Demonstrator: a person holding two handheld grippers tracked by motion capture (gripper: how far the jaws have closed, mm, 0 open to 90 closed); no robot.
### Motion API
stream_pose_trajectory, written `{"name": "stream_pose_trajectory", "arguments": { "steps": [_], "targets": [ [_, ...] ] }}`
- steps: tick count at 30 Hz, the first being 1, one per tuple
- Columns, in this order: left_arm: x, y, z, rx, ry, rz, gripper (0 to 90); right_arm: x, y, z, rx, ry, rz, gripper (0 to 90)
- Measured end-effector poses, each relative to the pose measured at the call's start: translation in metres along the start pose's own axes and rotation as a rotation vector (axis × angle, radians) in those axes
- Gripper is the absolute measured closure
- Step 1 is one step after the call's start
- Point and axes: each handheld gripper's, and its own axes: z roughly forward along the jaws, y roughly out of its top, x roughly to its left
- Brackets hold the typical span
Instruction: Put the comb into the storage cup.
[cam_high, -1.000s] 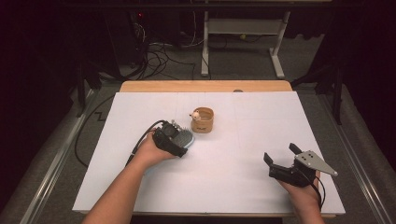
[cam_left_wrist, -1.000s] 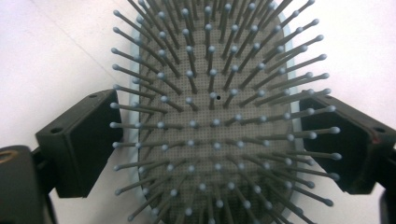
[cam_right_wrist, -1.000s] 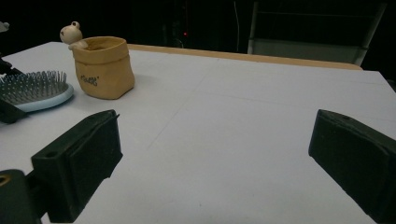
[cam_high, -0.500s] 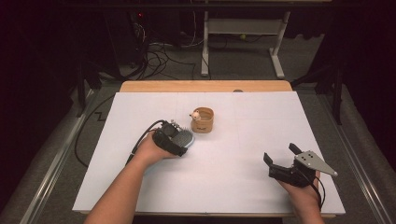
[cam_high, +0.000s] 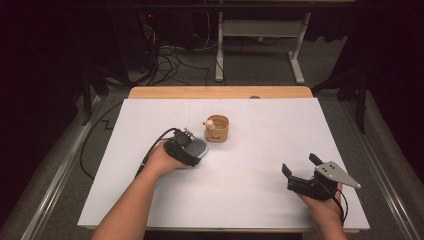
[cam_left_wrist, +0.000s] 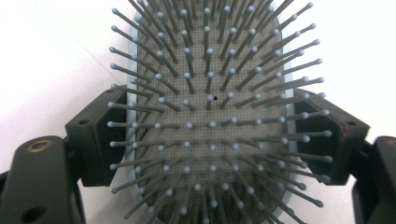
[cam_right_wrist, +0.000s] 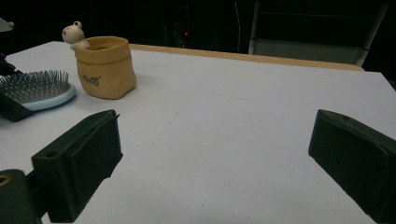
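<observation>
Nothing has visibly shifted since a second ago: both hands keep their places on the white table (cam_high: 250, 200).

Left gripper (cam_left_wrist: 212, 140), left of centre, grips a light-blue hairbrush (cam_left_wrist: 210, 93) by its sides, bristles up, just left and near of a tan pouch-shaped pot (cam_high: 216, 128) with a small figure (cam_right_wrist: 74, 32) on its rim. Right gripper (cam_high: 301, 172) rests near the right edge, jaws spread wide and holding nothing.

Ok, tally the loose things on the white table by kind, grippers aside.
Hairbrush: 1, clamped in the left gripper
Tan pot with a small figurine on its rim: 1
Total: 2
</observation>
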Motion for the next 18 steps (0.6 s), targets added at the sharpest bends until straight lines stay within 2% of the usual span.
{"name": "stream_pose_trajectory", "arguments": {
  "steps": [18],
  "targets": [
    [-0.0011, 0.0002, -0.0006, 0.0, 0.006, 0.002, 20.3, -0.0003, -0.0001, 0.0, -0.001, -0.001, 0.001, 3.4]
  ]
}}
